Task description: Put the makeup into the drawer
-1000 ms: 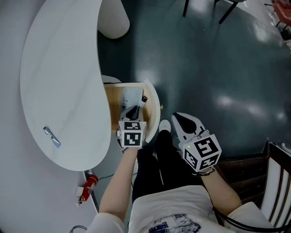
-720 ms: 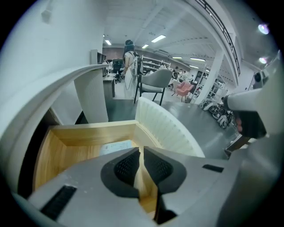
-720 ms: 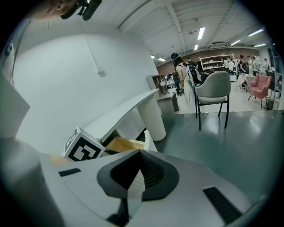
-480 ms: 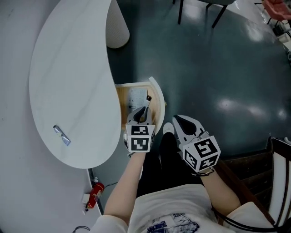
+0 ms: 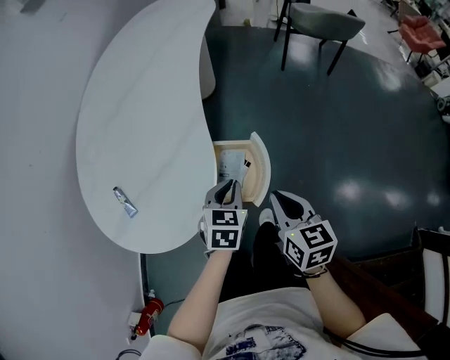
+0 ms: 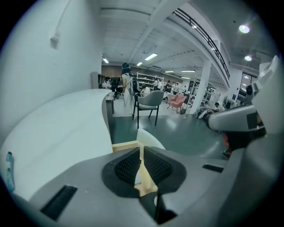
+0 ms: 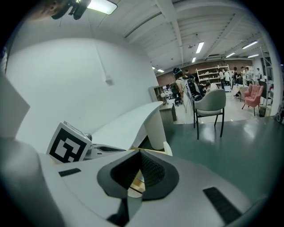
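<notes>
A small silvery makeup tube (image 5: 125, 202) lies on the white curved table (image 5: 140, 119); in the left gripper view the tube (image 6: 9, 163) shows at the far left edge. Beneath the table's rim a wooden drawer (image 5: 259, 169) stands open, with a white packet (image 5: 228, 167) and a small black item (image 5: 246, 163) inside. My left gripper (image 5: 226, 185) hovers at the drawer's near end, shut and empty (image 6: 141, 153). Just to its right, my right gripper (image 5: 280, 198) hangs over the dark floor, also shut with nothing in it (image 7: 139, 153).
A grey chair (image 5: 323, 17) stands on the dark green floor beyond the table, also seen as the chair (image 6: 148, 99). A red fire extinguisher (image 5: 149, 316) lies by the wall. A dark wooden chair (image 5: 430, 261) is at my right. The table's white pedestal (image 5: 208, 70) stands past the drawer.
Both grippers have risen, still shut. The left one has drawn back from over the drawer's inside to its near end. The view has widened, so table and tube sit further right.
</notes>
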Demonstrator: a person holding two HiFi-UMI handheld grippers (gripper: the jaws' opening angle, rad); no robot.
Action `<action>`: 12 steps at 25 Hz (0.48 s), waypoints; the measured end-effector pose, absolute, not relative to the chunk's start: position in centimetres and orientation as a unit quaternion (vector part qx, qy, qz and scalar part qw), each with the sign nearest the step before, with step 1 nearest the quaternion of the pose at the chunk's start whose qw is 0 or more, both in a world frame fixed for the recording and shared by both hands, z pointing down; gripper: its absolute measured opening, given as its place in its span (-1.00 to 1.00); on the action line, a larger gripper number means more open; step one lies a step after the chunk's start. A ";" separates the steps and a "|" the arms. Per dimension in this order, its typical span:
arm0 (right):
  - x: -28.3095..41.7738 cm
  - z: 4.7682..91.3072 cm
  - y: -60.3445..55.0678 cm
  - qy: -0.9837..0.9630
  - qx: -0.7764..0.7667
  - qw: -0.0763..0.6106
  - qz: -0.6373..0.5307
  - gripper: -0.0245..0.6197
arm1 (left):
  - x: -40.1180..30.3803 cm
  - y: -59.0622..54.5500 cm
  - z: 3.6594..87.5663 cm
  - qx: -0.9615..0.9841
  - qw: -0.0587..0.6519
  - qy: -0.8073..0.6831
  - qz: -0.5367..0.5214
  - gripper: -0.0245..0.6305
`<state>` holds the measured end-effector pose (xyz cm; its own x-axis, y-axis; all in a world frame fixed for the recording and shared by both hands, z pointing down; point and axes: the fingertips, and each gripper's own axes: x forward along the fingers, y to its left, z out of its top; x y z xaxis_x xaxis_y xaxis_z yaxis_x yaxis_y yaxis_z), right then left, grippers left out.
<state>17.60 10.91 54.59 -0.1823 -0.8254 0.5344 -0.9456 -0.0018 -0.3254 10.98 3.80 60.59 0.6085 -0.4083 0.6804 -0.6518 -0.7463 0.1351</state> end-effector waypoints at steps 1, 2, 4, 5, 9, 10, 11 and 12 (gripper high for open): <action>16.9 53.7 10.8 -0.703 0.632 0.094 0.312 -0.86 | 10.2 3.6 59.5 0.878 0.185 -0.308 0.316 -0.72; 16.2 52.9 10.6 -0.706 0.632 0.093 0.307 -0.86 | 9.3 3.4 58.4 0.879 0.183 -0.314 0.308 -0.72; 14.7 51.0 10.3 -0.713 0.629 0.093 0.295 -0.86 | 7.5 3.0 56.2 0.880 0.179 -0.326 0.295 -0.72; 13.8 50.1 10.1 -0.718 0.627 0.092 0.289 -0.86 | 6.6 2.8 55.1 0.881 0.175 -0.331 0.290 -0.72; 10.6 46.7 9.5 -0.731 0.622 0.082 0.267 -0.86 | 2.4 2.1 50.9 0.882 0.152 -0.357 0.270 -0.72; 9.7 45.9 9.4 -0.734 0.622 0.078 0.263 -0.86 | 1.4 2.1 49.9 0.881 0.148 -0.363 0.264 -0.72; 8.9 45.1 9.3 -0.737 0.620 0.075 0.258 -0.86 | 0.3 2.0 48.9 0.880 0.146 -0.370 0.259 -0.72; 8.0 44.3 9.1 -0.741 0.617 0.073 0.253 -0.86 | -0.8 2.0 48.0 0.880 0.143 -0.376 0.253 -0.72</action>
